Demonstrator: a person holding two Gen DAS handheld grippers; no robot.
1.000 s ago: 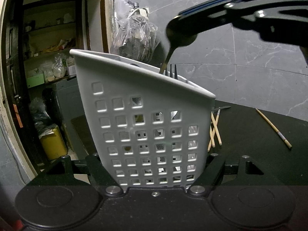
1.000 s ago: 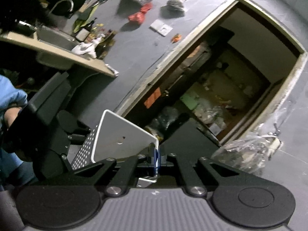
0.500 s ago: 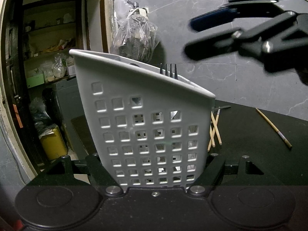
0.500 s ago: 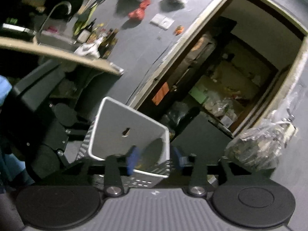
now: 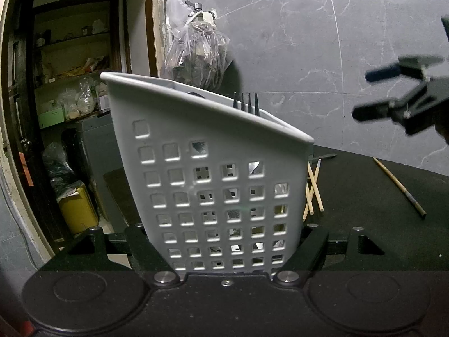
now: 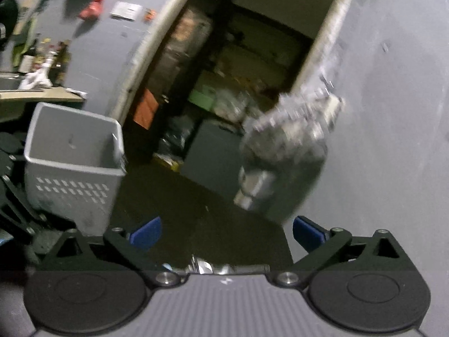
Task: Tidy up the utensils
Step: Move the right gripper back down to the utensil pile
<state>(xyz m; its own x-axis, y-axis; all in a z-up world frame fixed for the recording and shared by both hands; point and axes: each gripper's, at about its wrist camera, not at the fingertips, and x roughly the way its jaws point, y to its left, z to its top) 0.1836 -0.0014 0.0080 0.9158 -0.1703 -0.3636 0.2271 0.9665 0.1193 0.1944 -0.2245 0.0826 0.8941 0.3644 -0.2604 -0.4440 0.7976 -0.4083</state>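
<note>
My left gripper [image 5: 224,241] is shut on a white perforated utensil basket [image 5: 219,185] and holds it upright on the black table. Fork tines [image 5: 247,102] stick up above its rim, and a spoon end shows further back inside. My right gripper [image 6: 224,231] is open and empty; in the left wrist view it [image 5: 373,95] hangs in the air to the right of the basket. The basket also shows at the left of the right wrist view [image 6: 75,168]. Wooden chopsticks [image 5: 313,191] lie on the table just right of the basket.
One more chopstick [image 5: 398,186] lies further right on the black table [image 5: 364,196]. A dark utensil [image 5: 322,157] lies behind the chopsticks. A plastic bag [image 5: 196,53] hangs on the grey marble wall. A doorway to a cluttered storeroom [image 5: 70,98] is at the left.
My right gripper let a spoon go into the basket, opened wide, and drew away to the right and down. The left gripper and basket have not moved.
</note>
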